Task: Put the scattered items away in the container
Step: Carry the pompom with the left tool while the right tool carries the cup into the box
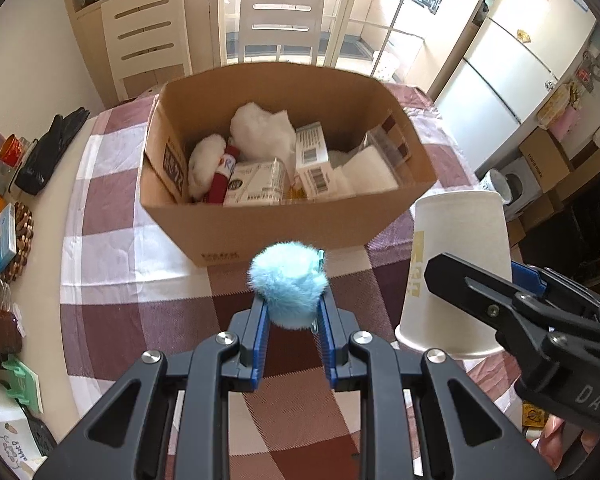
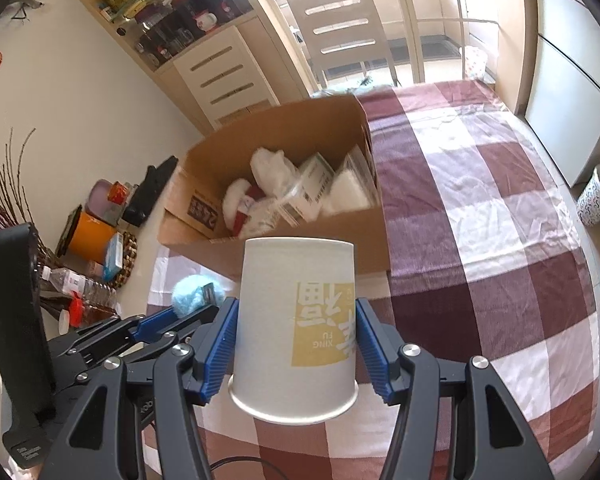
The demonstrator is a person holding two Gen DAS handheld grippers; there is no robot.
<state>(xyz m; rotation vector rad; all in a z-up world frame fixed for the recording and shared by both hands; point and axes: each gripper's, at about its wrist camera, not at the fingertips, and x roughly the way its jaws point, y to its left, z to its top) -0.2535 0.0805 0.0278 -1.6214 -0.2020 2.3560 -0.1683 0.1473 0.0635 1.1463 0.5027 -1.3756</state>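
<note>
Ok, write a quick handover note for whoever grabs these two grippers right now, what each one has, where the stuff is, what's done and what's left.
Left gripper: jaws shut on the blue pompom, held short of the cardboard box.
Right gripper: jaws shut on the paper cup, which is upside down, rim toward the camera, also short of the box.
Box sits on the checked tablecloth, open at the top.
Done: the box already holds white fluffy pieces, small cartons and a red item.
Left: carry the pompom and the cup over the box and release them inside.
</note>
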